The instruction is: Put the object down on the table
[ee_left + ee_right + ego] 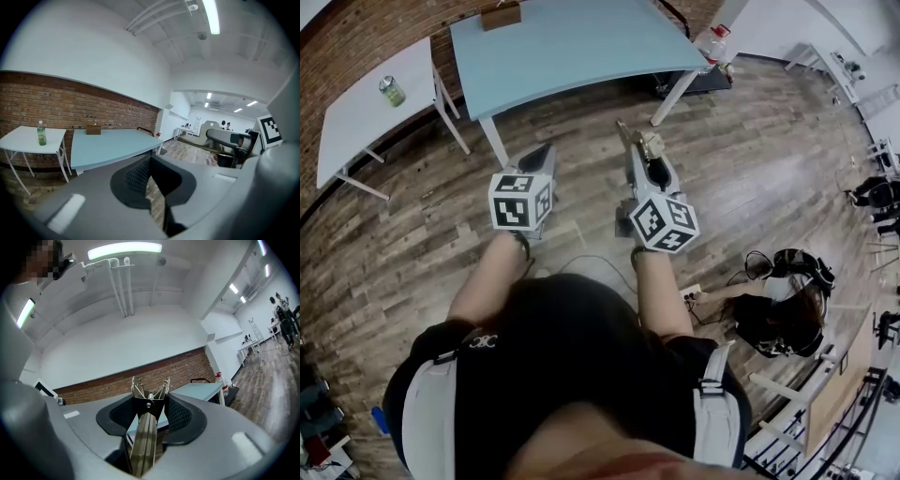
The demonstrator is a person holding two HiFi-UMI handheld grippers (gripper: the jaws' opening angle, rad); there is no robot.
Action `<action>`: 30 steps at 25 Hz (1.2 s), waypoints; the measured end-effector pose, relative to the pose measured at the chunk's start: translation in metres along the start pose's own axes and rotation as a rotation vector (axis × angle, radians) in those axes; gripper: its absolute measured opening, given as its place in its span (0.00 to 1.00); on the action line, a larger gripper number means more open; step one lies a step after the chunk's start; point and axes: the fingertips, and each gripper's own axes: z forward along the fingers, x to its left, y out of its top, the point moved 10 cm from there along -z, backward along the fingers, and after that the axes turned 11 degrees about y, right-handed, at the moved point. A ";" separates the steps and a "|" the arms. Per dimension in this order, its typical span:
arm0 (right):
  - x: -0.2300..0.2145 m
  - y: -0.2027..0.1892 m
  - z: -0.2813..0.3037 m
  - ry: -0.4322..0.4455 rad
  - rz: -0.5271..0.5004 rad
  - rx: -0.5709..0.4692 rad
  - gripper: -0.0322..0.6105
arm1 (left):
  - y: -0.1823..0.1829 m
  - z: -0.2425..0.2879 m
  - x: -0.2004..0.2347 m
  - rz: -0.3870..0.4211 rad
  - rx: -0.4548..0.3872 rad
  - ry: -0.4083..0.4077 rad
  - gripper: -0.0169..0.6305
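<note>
My right gripper point(639, 150) point(149, 404) is shut on a pair of metal tongs point(145, 439) with a black pivot piece; the tongs' forked end point(652, 143) sticks out past the jaws. The gripper hangs over the wooden floor, just short of the near edge of the light blue table point(572, 42) point(199, 390). My left gripper point(541, 157) point(151, 160) hovers beside it to the left, also short of the blue table point(108, 145). Its jaws are together at the tips and hold nothing.
A small brown box point(501, 14) point(93, 130) sits at the blue table's far edge. A white table point(366, 108) to the left carries a green bottle point(391, 90) point(41, 133). A water jug point(713, 44) stands by the blue table's right corner. A person point(778, 314) crouches at lower right.
</note>
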 end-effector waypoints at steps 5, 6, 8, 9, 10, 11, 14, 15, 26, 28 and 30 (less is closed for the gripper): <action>0.011 -0.006 0.006 -0.004 -0.002 0.000 0.35 | -0.002 0.001 0.014 0.002 0.001 -0.007 0.03; 0.013 -0.007 0.008 -0.008 -0.001 0.000 0.35 | -0.003 0.002 0.018 0.002 0.002 -0.009 0.03; 0.016 -0.009 0.011 -0.017 -0.001 -0.003 0.35 | -0.003 0.005 0.025 0.004 0.004 -0.014 0.03; 0.018 -0.010 0.013 -0.021 0.000 -0.005 0.35 | -0.003 0.006 0.028 0.010 0.004 -0.016 0.03; 0.021 -0.012 0.014 -0.026 -0.001 -0.007 0.35 | -0.003 0.006 0.031 0.024 0.001 -0.016 0.03; 0.024 -0.013 0.015 -0.032 -0.002 -0.011 0.35 | -0.004 0.007 0.033 0.043 -0.004 -0.017 0.03; 0.031 -0.018 0.017 -0.055 -0.004 -0.024 0.35 | -0.005 0.009 0.038 0.086 -0.013 -0.042 0.03; 0.034 -0.020 0.018 -0.064 -0.004 -0.029 0.35 | -0.005 0.010 0.040 0.092 -0.011 -0.055 0.03; 0.035 -0.035 0.027 -0.108 0.020 -0.026 0.35 | -0.004 0.032 0.055 0.091 0.014 -0.102 0.03; 0.029 -0.036 0.033 -0.106 0.020 -0.030 0.35 | -0.005 0.040 0.056 0.093 0.018 -0.100 0.03; 0.022 -0.035 0.040 -0.106 0.020 -0.032 0.35 | -0.003 0.051 0.056 0.090 0.022 -0.102 0.03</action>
